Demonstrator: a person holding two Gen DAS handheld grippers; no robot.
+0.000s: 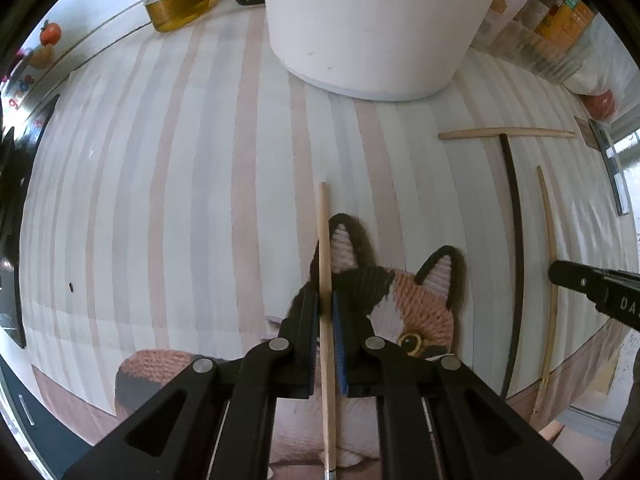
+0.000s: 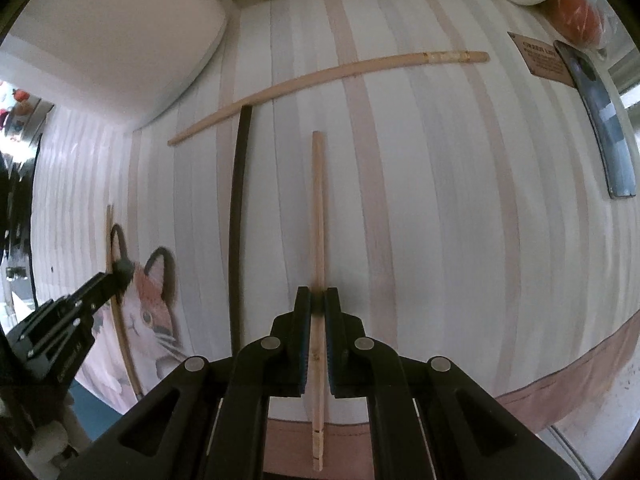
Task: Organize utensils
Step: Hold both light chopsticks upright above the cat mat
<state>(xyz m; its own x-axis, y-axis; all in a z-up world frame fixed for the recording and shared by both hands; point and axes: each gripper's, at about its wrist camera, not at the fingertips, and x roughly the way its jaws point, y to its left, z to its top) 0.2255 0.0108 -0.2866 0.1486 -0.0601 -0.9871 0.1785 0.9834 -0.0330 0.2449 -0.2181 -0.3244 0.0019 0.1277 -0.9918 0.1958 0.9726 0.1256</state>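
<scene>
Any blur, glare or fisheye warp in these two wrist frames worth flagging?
Left wrist: strong barrel warp bows the striped tablecloth and the thin black chopstick; the left hand-held gripper and its light wooden chopstick are sharp; bright window light at right edge. Right wrist: same warp bends the far wooden chopstick; the other gripper at left looks slightly soft.

Your left gripper [image 1: 326, 304] had its jaws closed on a wooden chopstick [image 1: 325, 256] above the cat-face mat [image 1: 416, 300]. To your right, a black chopstick [image 1: 516, 240] and two wooden ones lay on the striped cloth [image 1: 180, 200].
</scene>
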